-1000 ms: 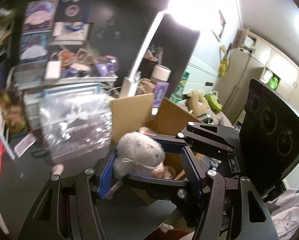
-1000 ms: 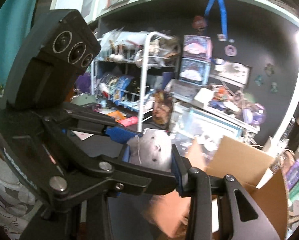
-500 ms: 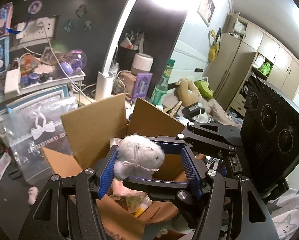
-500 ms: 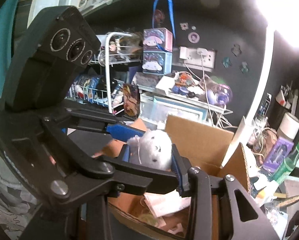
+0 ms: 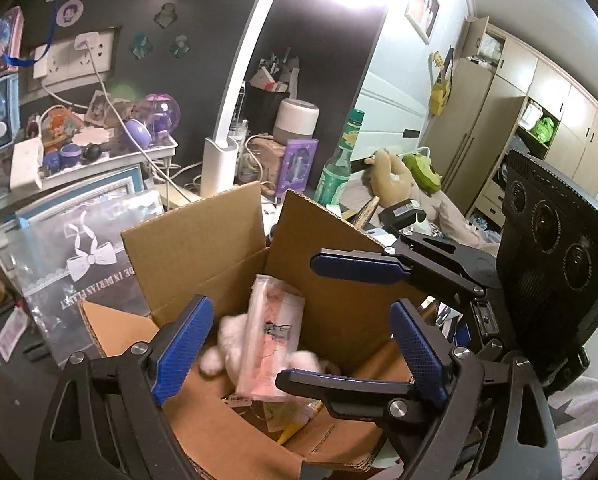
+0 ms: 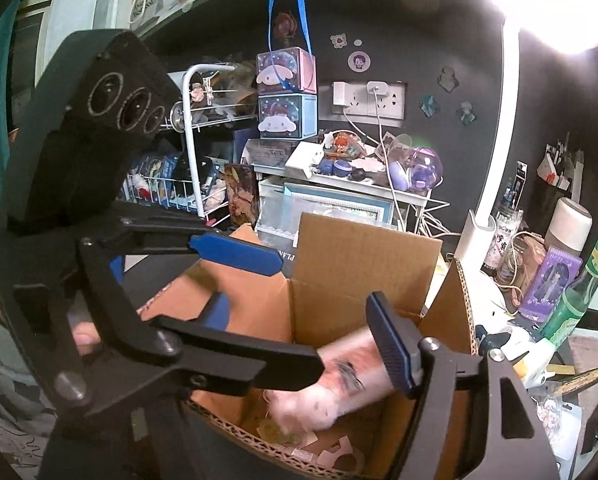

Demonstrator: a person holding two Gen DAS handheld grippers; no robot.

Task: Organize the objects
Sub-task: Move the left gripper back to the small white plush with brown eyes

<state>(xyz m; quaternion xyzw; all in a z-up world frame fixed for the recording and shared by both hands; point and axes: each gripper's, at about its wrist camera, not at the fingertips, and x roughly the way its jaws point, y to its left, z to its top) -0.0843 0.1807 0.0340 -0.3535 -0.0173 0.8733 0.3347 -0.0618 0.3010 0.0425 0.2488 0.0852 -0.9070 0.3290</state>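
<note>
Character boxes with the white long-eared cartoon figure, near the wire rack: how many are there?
2, stacked: the pink box on top, under a blue ribbon, and the blue box directly below. Others may be hidden in the clutter.

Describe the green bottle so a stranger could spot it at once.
Start at the open brown cardboard box on the cluttered desk. Just past its far right flap stands a tall green glass bottle with a green cap and yellow-green label, right of a purple printed carton. It is the only upright green bottle there.

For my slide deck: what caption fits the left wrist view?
Both grippers' jaws, just opened, hang over the cardboard box, the fluffy white plush toy blurred inside it.
</note>
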